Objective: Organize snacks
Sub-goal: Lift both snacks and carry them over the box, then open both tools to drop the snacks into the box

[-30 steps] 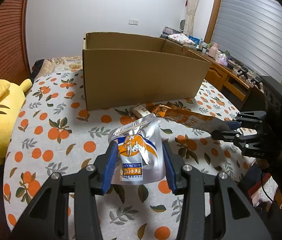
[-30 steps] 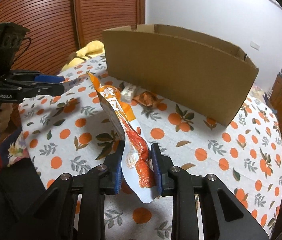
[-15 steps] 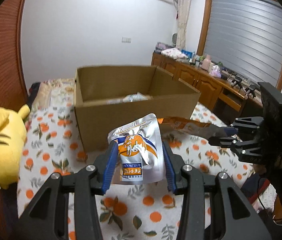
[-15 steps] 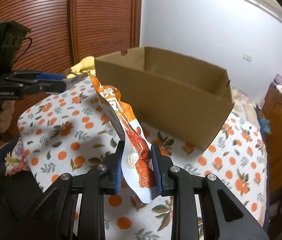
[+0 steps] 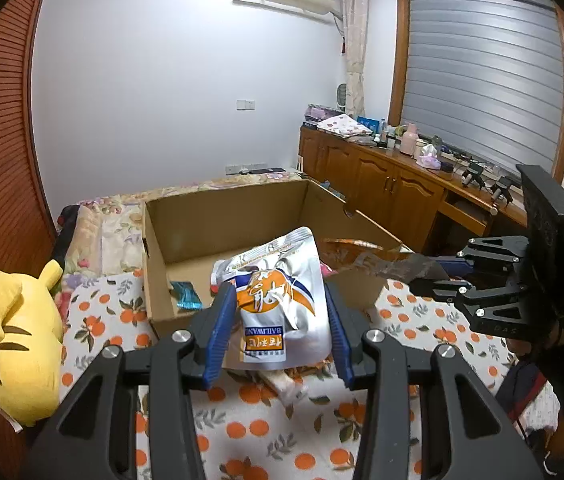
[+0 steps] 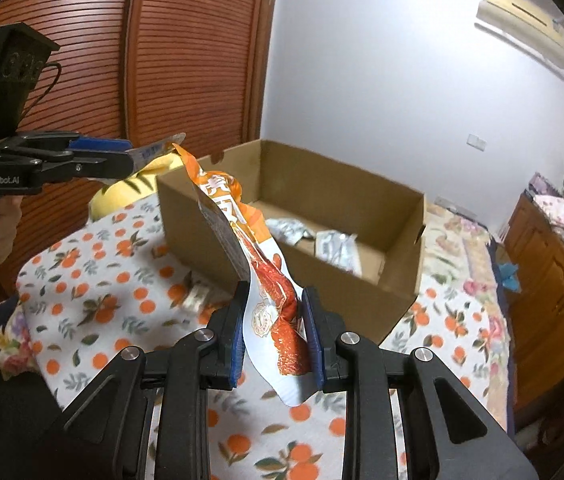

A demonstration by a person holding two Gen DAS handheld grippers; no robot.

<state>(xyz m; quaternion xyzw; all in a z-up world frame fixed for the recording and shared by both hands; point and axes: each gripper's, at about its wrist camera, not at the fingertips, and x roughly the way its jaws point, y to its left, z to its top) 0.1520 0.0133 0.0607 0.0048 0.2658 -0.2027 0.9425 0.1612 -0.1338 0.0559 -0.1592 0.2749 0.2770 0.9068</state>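
My left gripper (image 5: 279, 320) is shut on a silver snack pouch (image 5: 282, 304) with an orange and blue label, held up in front of the open cardboard box (image 5: 153, 264). My right gripper (image 6: 273, 320) is shut on a long orange snack packet (image 6: 249, 248), held above the bed before the box (image 6: 402, 280). The packet also shows in the left wrist view (image 5: 366, 254), at the box's right rim. Silver packets (image 6: 334, 246) and a teal packet (image 5: 185, 294) lie inside the box. The left gripper also shows in the right wrist view (image 6: 129, 160), at the far left.
The bed has an orange-print cover (image 5: 265, 432). A small wrapped snack (image 6: 195, 298) lies on it by the box front. A yellow plush toy (image 5: 17, 344) lies at the left. Wooden cabinets (image 5: 386, 188) with clutter stand at the right; a slatted wardrobe (image 6: 185, 60) is behind.
Both grippers have risen with their packets and now look down into the box, whose inside has come into view. Both stay shut.
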